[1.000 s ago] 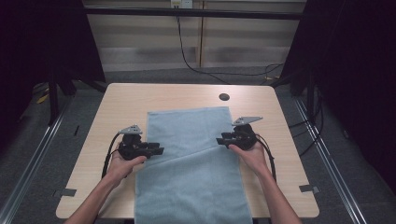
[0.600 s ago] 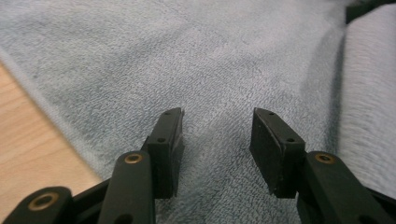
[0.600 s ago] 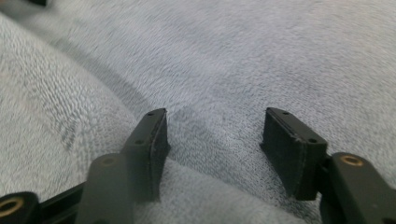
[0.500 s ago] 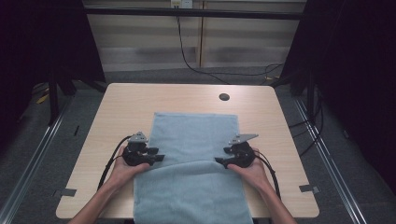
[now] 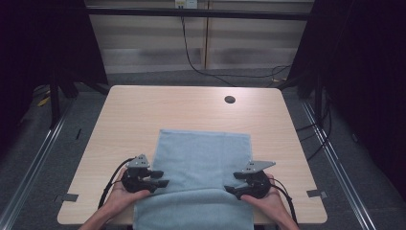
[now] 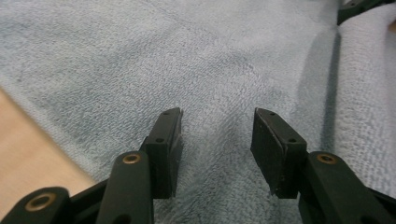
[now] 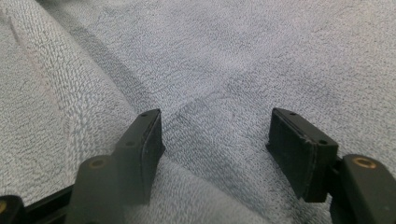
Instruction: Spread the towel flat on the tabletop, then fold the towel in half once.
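Left hand-held gripper [image 5: 160, 178] and right hand-held gripper [image 5: 231, 183] have just opened, nothing pinched. Each sits at a side edge of the towel [image 5: 203, 163], on its fold line running crosswise; both equally near.

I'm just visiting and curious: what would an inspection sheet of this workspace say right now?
Surface: light wooden table, round cable hole near its far edge.
Job's things: pale blue towel, flat on the table, a fold ridge across its near part, near end hanging over the table's edge.
Clutter: nothing seen.
Grippers: left gripper and right gripper at the towel's side edges; jaws have just been opening and now stand apart, towel lying beneath them, not pinched.
Cables: black cable trailing from the left gripper.
Surroundings: dark curtains, grey floor.
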### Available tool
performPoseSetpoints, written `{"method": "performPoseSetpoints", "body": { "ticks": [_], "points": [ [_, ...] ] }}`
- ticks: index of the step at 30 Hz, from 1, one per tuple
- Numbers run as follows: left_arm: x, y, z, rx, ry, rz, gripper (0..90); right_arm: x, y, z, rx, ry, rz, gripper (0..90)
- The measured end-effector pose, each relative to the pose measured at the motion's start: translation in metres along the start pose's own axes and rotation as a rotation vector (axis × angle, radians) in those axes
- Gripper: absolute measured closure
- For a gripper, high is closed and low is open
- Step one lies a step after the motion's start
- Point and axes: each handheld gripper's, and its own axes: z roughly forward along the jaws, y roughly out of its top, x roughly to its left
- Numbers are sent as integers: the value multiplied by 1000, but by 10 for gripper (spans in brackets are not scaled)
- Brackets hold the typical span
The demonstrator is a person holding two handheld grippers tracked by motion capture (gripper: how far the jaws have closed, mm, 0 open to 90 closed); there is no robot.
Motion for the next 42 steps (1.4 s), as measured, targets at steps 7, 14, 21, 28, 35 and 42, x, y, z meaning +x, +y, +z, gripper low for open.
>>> {"method": "performPoseSetpoints", "body": {
  "ticks": [7, 14, 21, 28, 35, 42],
  "points": [
    [-19, -11, -9, 26, -27, 21, 530, 19, -7, -6, 13, 41, -4, 353],
    [-25, -14, -17, 51, -50, 28, 536, 26, -7, -13, 16, 63, 2, 382],
    [0, 15, -14, -7, 6, 17, 516, -19, 17, -20, -62, -33, 54, 382],
    [42, 43, -7, -70, 62, -62, 500, -76, 41, -5, -72, -134, 113, 381],
    [71, 60, -1, -131, 129, -101, 486, -107, 48, 10, -55, -173, 164, 364],
    [93, 59, 3, -111, 155, -153, 460, -112, 46, 23, -24, -196, 147, 363]
  ]
}}
